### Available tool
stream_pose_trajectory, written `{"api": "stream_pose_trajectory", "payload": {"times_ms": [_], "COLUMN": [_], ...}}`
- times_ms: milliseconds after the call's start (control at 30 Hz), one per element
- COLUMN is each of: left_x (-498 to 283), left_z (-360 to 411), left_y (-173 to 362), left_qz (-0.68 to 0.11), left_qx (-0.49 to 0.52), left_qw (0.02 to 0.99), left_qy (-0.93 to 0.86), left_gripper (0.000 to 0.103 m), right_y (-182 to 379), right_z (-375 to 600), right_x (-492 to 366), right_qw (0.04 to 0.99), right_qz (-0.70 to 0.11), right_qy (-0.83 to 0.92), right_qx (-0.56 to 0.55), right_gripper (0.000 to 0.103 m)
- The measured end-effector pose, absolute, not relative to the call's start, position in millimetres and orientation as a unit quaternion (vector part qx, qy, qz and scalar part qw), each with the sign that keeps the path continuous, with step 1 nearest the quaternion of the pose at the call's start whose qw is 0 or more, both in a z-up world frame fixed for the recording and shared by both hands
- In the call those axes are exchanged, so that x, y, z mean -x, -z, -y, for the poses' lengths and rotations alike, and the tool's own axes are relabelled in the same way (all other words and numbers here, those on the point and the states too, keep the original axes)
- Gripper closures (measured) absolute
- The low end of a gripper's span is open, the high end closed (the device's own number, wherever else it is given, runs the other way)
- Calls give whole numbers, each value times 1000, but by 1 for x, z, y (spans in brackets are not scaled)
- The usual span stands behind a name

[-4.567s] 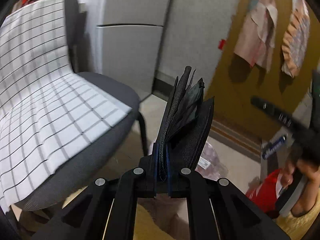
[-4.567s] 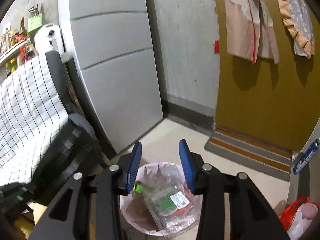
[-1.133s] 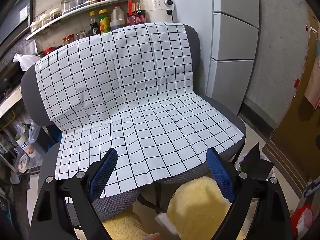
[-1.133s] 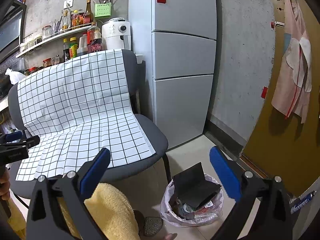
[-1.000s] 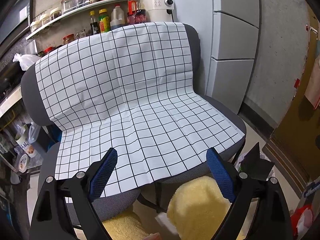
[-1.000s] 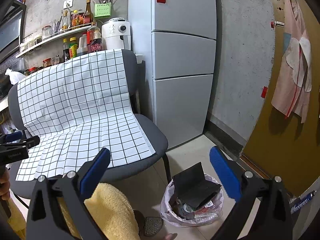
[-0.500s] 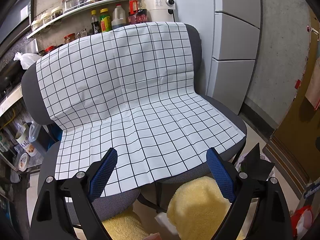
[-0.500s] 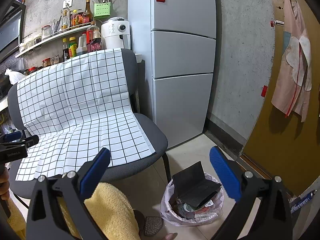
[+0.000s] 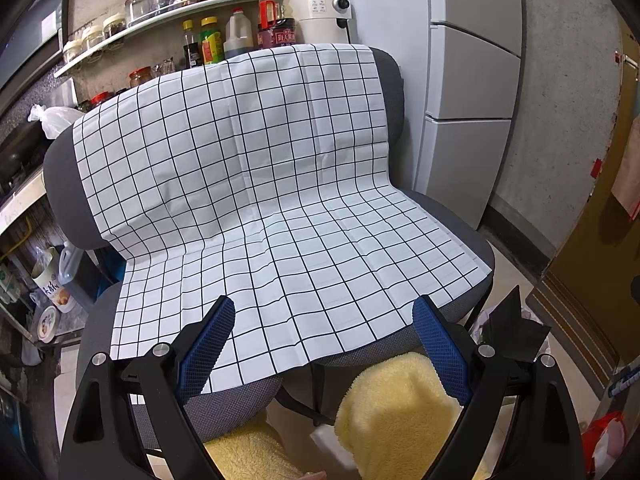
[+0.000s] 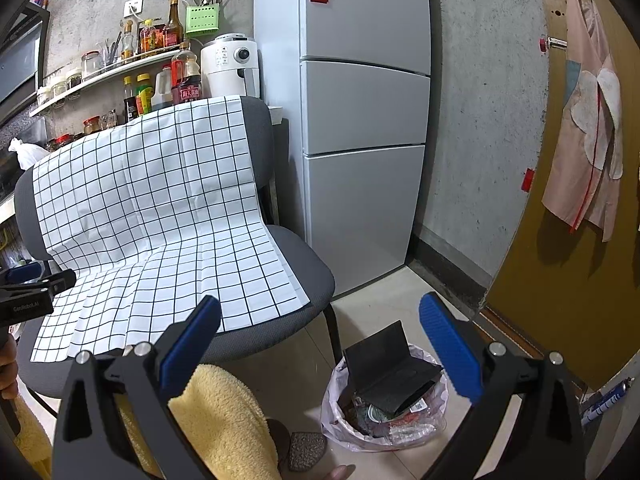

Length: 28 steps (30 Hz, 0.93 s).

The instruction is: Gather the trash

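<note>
Trash sits in the bin [image 10: 384, 412] on the floor beside the chair [image 10: 288, 264], topped by a dark folded sheet [image 10: 390, 374] that stands half out of the liner. From my left view first: the left gripper [image 9: 324, 344] is wide apart and empty, facing a checked cloth [image 9: 260, 200] draped smooth over the seat and backrest, with nothing lying on it that I can make out; only a corner of the sheet [image 9: 516, 328] shows low right. Fluffy yellow fabric [image 9: 400, 396] fills the bottom. From my right view: the right gripper [image 10: 320, 344] is likewise spread and holds nothing, hanging above the bin. I judge the sheet light and fairly stiff, like card or textured board, creased at its fold; its upper edge would be the place to pinch. The liner looks thin, crinkly plastic, soft and easily torn, and the clear wrappers inside would be slippery. Behind stands a smooth grey fridge [image 10: 364, 128].
</note>
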<state>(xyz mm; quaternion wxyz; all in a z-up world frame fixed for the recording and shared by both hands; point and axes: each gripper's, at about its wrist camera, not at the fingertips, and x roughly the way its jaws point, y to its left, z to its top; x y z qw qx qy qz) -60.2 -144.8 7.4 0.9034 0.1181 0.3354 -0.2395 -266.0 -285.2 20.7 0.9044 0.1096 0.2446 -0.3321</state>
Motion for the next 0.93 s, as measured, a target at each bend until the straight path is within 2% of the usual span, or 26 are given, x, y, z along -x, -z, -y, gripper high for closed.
{"api": "stream_pose_trajectory", "payload": {"times_ms": [633, 933], "left_x": [62, 35], "left_z": [143, 133], "left_y": [-10, 4], "left_qz": [-327, -359], "left_qx": [-113, -101], "left_qw": [907, 902], "left_qy": [239, 216], "left_gripper": [13, 13], "right_y": [-19, -11], "right_z": [288, 297], "right_x": [269, 236], "right_qw": [904, 907], "right_qz": [-245, -253], "right_qy": [334, 318], "right_qx": [-112, -113], "right_gripper": [6, 6]}}
